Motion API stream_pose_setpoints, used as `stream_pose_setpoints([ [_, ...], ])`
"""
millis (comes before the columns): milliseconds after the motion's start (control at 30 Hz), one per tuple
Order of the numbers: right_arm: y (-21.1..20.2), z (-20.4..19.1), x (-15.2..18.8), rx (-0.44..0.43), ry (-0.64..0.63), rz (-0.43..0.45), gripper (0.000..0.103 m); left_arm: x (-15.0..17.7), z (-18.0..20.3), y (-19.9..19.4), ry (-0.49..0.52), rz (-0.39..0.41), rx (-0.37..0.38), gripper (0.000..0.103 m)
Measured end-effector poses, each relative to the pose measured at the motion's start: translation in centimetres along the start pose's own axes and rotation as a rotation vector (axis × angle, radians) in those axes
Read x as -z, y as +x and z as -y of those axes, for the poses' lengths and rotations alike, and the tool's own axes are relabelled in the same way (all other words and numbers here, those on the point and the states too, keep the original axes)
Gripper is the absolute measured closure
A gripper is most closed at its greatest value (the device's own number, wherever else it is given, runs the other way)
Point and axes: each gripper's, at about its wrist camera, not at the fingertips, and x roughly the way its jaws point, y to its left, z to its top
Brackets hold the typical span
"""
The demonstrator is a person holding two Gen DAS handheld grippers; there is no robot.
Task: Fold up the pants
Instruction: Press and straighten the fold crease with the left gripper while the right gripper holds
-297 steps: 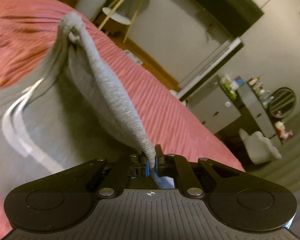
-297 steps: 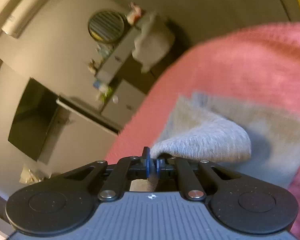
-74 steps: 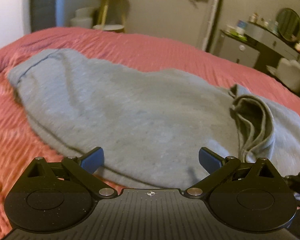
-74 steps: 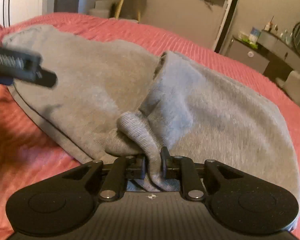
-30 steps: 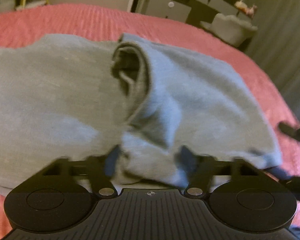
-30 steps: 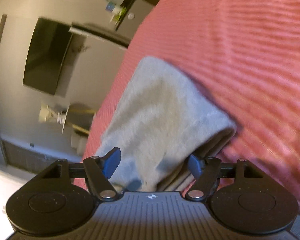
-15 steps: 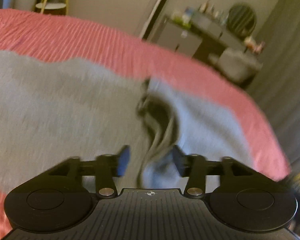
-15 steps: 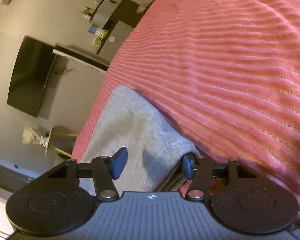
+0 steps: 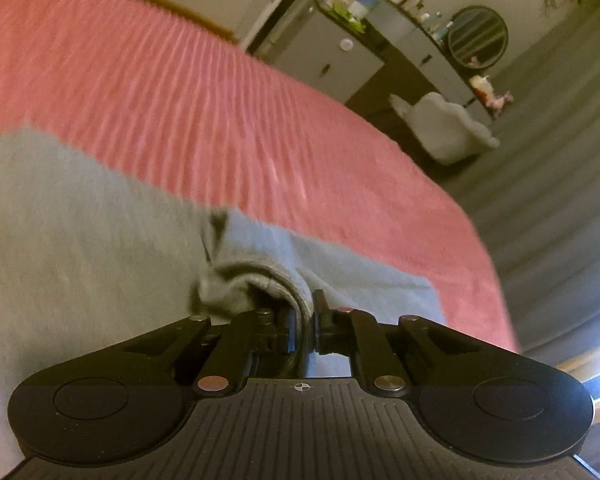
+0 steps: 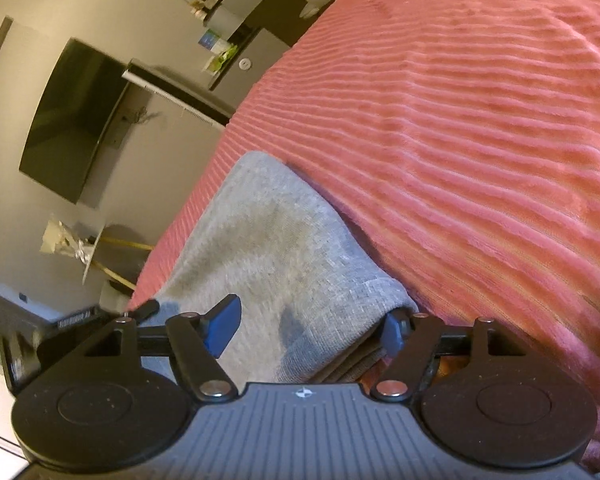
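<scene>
My left gripper point(image 9: 304, 322): jaws pinched on a bunched fold of the grey pants point(image 9: 80, 248), which lie on the pink bedspread point(image 9: 228, 120). My right gripper point(image 10: 312, 328): jaws wide apart, straddling the folded pants' corner at 6 o'clock, gripping nothing.

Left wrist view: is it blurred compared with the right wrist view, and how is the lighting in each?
Left wrist view: motion blur smears the bedspread ribs and the pants; the left gripper itself stays sharp; bright glare at the lower right edge. Right wrist view: mostly sharp, bedspread ribs crisp, slight smear on the pants near the right gripper; dim, warm light, fisheye bending in both.
</scene>
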Motion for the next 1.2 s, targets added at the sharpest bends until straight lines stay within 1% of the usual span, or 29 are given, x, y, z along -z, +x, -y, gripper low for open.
stream_pose_setpoints([
  [33,0.0,-0.1,0.0,-0.001,-0.005,-0.001,0.03,-0.1,0.5,-0.5,0.054,0.031,-0.012,0.093],
  [100,0.0,0.0,0.1,-0.006,-0.006,-0.002,0.029,0.2,1.8,-2.0,0.163,0.141,0.026,0.093],
  [133,0.1,0.1,0.0,-0.012,-0.001,-0.003,0.029,0.4,2.3,-2.7,0.208,0.18,0.031,0.093],
  [167,0.1,0.1,0.0,-0.016,0.005,-0.004,0.028,0.5,2.4,-2.8,0.245,0.194,0.016,0.087],
  [200,0.0,0.2,0.0,-0.02,0.009,-0.004,0.028,0.6,2.3,-2.4,0.273,0.189,-0.019,0.076],
  [233,0.0,0.3,0.0,-0.021,0.011,-0.005,0.028,0.7,2.0,-1.7,0.282,0.157,-0.079,0.069],
  [267,0.0,0.3,0.0,-0.022,0.01,-0.006,0.028,0.7,1.5,-0.7,0.278,0.113,-0.164,0.054],
  [300,0.0,0.3,0.0,-0.021,0.008,-0.007,0.028,0.8,0.8,0.1,0.256,0.064,-0.248,0.042],
  [333,-0.1,0.3,0.0,-0.022,0.007,-0.007,0.028,1.0,0.0,0.2,0.218,0.044,-0.264,0.039],
  [367,-0.1,0.2,0.1,-0.023,0.008,-0.007,0.028,1.3,-0.8,-0.3,0.156,0.049,-0.234,0.039],
  [433,-0.2,0.2,0.1,-0.024,0.012,-0.006,0.027,2.3,-1.8,-1.8,0.04,0.051,-0.166,0.033],
  [467,-0.2,0.2,0.1,-0.025,0.012,-0.005,0.026,3.0,-2.0,-2.5,0.005,0.039,-0.122,0.027],
  [533,-0.1,0.2,0.0,-0.025,0.005,-0.007,0.024,4.8,-2.0,-3.6,-0.008,0.018,-0.086,0.025],
  [600,-0.1,0.1,0.1,-0.024,-0.004,-0.008,0.024,6.9,-1.7,-4.5,-0.003,-0.006,-0.08,0.022],
  [633,-0.2,-0.1,0.2,-0.022,-0.006,-0.007,0.023,7.6,-1.9,-4.6,-0.007,-0.025,-0.082,0.022],
  [667,-0.2,-0.1,0.2,-0.022,-0.006,-0.006,0.023,8.4,-1.9,-4.7,-0.01,-0.047,-0.077,0.023],
  [700,-0.2,-0.1,0.2,-0.022,-0.005,-0.005,0.023,9.0,-1.9,-4.7,-0.01,-0.062,-0.068,0.029],
  [733,-0.3,-0.1,0.2,-0.022,-0.006,-0.005,0.023,9.2,-1.8,-4.3,0.002,-0.076,-0.073,0.037],
  [767,-0.3,-0.1,0.3,-0.021,-0.006,-0.004,0.023,9.5,-1.4,-4.0,0.036,-0.103,-0.092,0.065],
  [800,-0.3,-0.1,0.2,-0.021,-0.005,-0.004,0.023,9.7,-1.1,-3.5,0.062,-0.126,-0.123,0.076],
  [833,-0.3,-0.1,0.2,-0.02,-0.005,-0.003,0.024,9.9,-1.0,-3.5,0.083,-0.123,-0.15,0.078],
  [867,-0.4,-0.1,0.2,-0.019,-0.005,-0.003,0.023,10.1,-1.1,-3.7,0.086,-0.118,-0.145,0.08],
  [967,-0.5,-0.2,0.2,-0.018,-0.01,-0.003,0.023,10.1,-1.7,-4.5,0.045,-0.119,-0.142,0.086],
  [1100,-0.5,-0.3,0.3,-0.016,-0.012,-0.003,0.024,10.4,-2.8,-5.6,-0.005,-0.115,-0.134,0.088],
  [1200,-0.5,-0.4,0.3,-0.012,-0.019,-0.007,0.024,10.2,-3.3,-6.9,-0.014,-0.082,-0.187,0.094],
])
